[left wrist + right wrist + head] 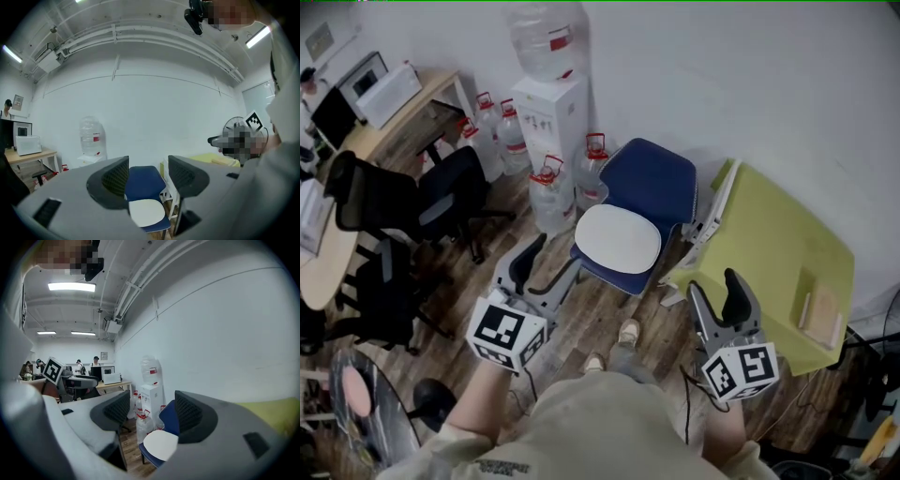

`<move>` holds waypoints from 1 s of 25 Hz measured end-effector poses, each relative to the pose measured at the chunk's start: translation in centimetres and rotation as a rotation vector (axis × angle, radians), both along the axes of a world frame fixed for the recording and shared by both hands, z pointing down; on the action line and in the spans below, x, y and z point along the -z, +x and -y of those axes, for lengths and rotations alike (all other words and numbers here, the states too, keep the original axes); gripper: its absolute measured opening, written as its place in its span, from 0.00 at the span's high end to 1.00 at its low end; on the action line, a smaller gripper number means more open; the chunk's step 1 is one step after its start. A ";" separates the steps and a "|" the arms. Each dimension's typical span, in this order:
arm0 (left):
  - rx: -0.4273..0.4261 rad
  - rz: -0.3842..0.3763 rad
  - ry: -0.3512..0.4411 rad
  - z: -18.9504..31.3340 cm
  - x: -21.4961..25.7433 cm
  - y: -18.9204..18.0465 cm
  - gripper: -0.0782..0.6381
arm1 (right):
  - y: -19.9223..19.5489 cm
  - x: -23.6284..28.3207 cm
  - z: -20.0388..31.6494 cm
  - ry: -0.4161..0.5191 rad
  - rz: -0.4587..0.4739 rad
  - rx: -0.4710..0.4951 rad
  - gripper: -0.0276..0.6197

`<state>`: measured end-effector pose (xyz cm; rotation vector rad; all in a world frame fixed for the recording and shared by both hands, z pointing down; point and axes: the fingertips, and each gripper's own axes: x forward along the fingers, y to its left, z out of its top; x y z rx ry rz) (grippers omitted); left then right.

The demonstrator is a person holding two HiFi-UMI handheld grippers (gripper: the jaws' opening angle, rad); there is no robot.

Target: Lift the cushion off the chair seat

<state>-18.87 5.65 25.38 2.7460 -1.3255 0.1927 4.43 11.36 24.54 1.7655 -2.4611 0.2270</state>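
A white oval cushion (617, 237) lies on the seat of a blue chair (654, 180) that stands against the wall. Both grippers hang short of the chair, apart from it. My left gripper (542, 269) is open, off the cushion's near left edge. My right gripper (722, 302) is open too, lower right of the chair, with nothing in it. In the left gripper view the cushion (146, 212) and chair back (143, 182) show between the open jaws of the left gripper (147, 176), still at a distance. The right gripper view has the cushion (161, 445) low between the jaws of the right gripper (152, 411).
A water dispenser (548, 103) and several water jugs (551, 192) stand left of the chair. A yellow-green table (769, 253) sits close on its right, with a white folded frame (708, 220) between. Black office chairs (412, 202) and a desk (389, 117) fill the left.
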 end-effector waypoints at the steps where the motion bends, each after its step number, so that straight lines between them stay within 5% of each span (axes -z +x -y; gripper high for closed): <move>1: 0.001 0.002 -0.008 0.6 -0.3 0.3 0.53 | 0.4 -0.4 0.7 -0.011 0.002 0.000 0.50; 12: 0.024 0.051 -0.054 6.5 -2.6 3.2 0.53 | 3.1 -4.2 7.6 -0.074 0.057 0.025 0.50; 25: 0.055 0.139 -0.215 17.2 -11.1 10.1 0.52 | 7.8 -13.9 18.3 -0.258 0.061 0.097 0.49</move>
